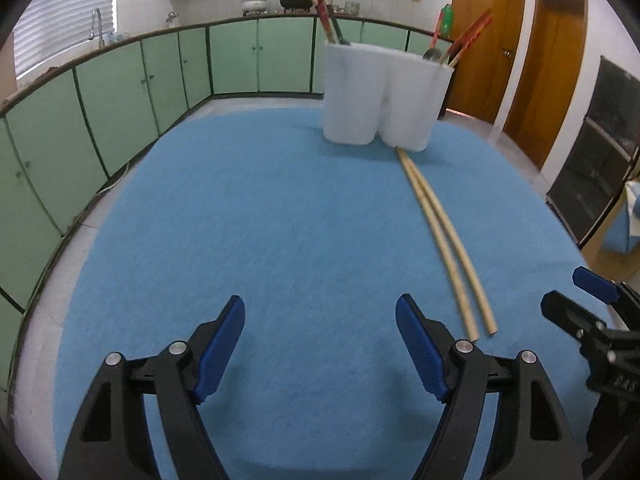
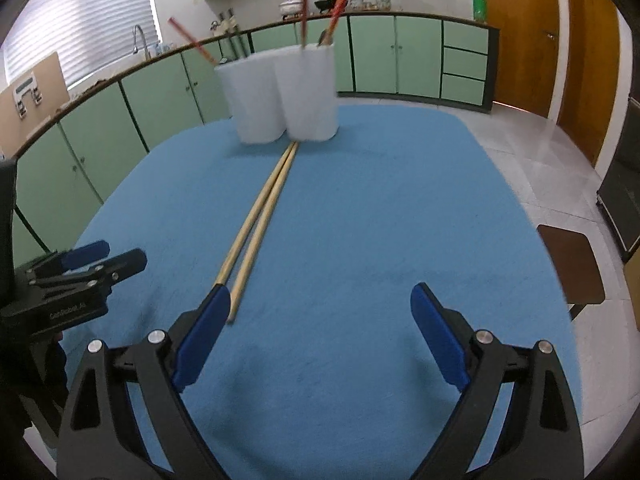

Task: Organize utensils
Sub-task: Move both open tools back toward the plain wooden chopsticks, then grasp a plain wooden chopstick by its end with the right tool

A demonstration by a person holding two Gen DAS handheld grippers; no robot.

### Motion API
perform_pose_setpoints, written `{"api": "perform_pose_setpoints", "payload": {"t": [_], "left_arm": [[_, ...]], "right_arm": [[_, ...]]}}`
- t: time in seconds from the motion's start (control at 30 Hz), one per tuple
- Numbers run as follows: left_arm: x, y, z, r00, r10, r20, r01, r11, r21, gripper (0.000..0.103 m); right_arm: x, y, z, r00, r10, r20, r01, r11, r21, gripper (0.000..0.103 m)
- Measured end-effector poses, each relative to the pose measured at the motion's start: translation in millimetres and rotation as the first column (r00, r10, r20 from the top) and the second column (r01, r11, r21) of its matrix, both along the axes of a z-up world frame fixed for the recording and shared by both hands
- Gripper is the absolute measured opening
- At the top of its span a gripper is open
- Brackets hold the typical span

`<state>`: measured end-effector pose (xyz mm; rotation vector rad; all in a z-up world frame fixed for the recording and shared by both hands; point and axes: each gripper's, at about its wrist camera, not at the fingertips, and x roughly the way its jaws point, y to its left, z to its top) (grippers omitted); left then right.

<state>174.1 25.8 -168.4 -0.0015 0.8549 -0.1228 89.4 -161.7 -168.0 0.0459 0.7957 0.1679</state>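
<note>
The blue cloth [image 2: 360,208] covers the whole table and looks soft and slightly fuzzy, so a thin stick pressed into it will probably sink a little. A finger coming down flat may then slide over the top of it and catch nothing.

At the far end stands the white holder [image 1: 384,96], two joined cups already carrying red chopsticks [image 1: 318,4], a spoon [image 1: 432,54] and other handles. It looks light. A long stick pushed in at a slant could tip it or shove it back, and the handles fanning out of the top crowd the openings.

The two bamboo chopsticks [image 2: 260,216] lie flat on the cloth, side by side and nearly touching, their far tips right at the foot of the holder and their near ends close to the grippers. Being round, they could roll apart when nudged, leaving only one caught.

The right gripper [image 2: 320,304] hangs low over the cloth with its jaws spread wide and nothing between them. Its left finger [image 2: 200,332] sits over the near end of one chopstick, so a squeeze from here would likely knock the pair sideways.

The left gripper [image 1: 320,316] is likewise spread and empty, just to the left of the chopsticks' near ends. The two grippers are close together and could bump each other.
</note>
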Motion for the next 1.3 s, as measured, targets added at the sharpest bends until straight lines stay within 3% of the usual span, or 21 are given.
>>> {"api": "perform_pose_setpoints", "payload": {"t": [0.3,0.7,0.77,0.87,1.0,1.17,1.3], "left_arm": [[-5.8,4.7,-15.1,0.999,-0.005,-0.038,0.005,1.0,0.004,0.077],[-1.7,6.1,-14.7,0.999,-0.002,-0.042,0.001,1.0,-0.023,0.078],[-1.3,5.8,-14.9,0.999,-0.002,-0.041,0.001,1.0,-0.023,0.078],[-1.1,6.3,-15.1,0.999,0.0,-0.041,-0.002,1.0,-0.027,0.078],[-0.5,5.0,-14.8,0.999,0.008,-0.042,-0.009,1.0,-0.023,0.078],[-0.7,-0.5,-14.3,0.999,0.009,-0.045,-0.009,1.0,0.003,0.078],[-3.0,-4.9,-11.6,0.999,0.003,-0.042,-0.004,1.0,-0.024,0.078]], "right_arm": [[1.5,22.6,-7.7,1.0,0.018,-0.019,-0.019,0.999,-0.035,0.081],[10.9,40.0,-15.5,0.996,0.054,-0.078,-0.06,0.996,-0.071,0.047],[11.7,42.4,-15.8,0.995,0.053,-0.08,-0.059,0.995,-0.078,0.045],[12.5,45.2,-15.5,0.995,0.064,-0.08,-0.07,0.994,-0.081,0.032],[13.0,45.2,-15.9,0.993,0.087,-0.083,-0.093,0.993,-0.068,0.007],[12.3,36.3,-15.3,0.993,0.086,-0.082,-0.089,0.995,-0.041,0.006],[4.9,18.4,-12.6,0.996,0.06,-0.071,-0.063,0.997,-0.039,0.006]]}}
